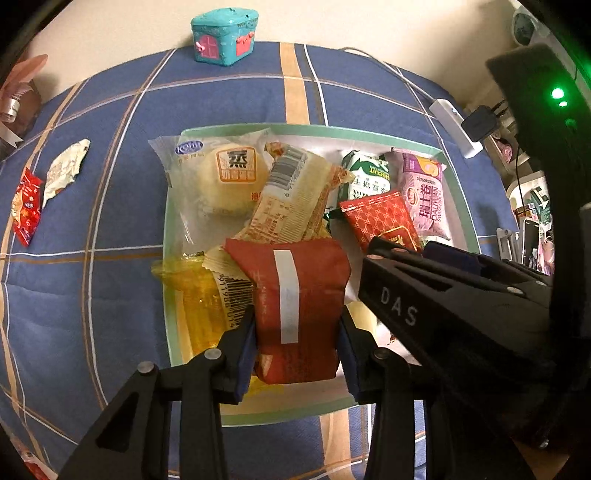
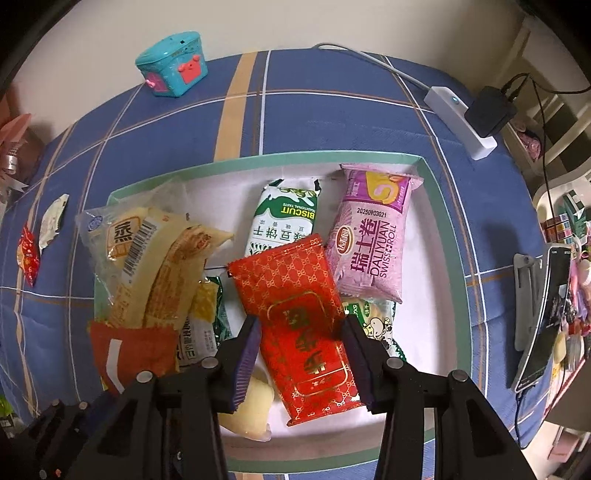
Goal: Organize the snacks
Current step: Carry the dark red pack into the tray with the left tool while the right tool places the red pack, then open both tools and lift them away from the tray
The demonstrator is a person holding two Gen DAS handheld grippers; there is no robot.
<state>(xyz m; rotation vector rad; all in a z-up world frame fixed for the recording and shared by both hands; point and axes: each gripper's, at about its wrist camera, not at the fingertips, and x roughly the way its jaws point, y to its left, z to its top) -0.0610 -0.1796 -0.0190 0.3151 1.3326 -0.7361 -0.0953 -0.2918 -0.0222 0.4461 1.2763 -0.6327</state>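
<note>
Both hands are over the green-rimmed tray (image 2: 430,177) sitting on the blue plaid tabletop (image 1: 229,99); the left hand-held gripper (image 1: 297,328) is clamped on a dark red snack pack with a white stripe (image 1: 299,295), pads pressed to both its sides, held just above the pile at the tray's near left; the right hand-held gripper (image 2: 301,354) is squeezing a red packet with gold print (image 2: 295,302) near the tray's middle, lying over other snacks; in the tray there's also a pink Swiss roll pack (image 2: 373,243), a green-and-white biscuit pack (image 2: 284,218) and a steamed cake in clear wrap (image 1: 225,177); two small wrappers (image 1: 48,184) still lie out on the cloth at left; a teal toy box (image 1: 223,35) sits at the far edge.
</note>
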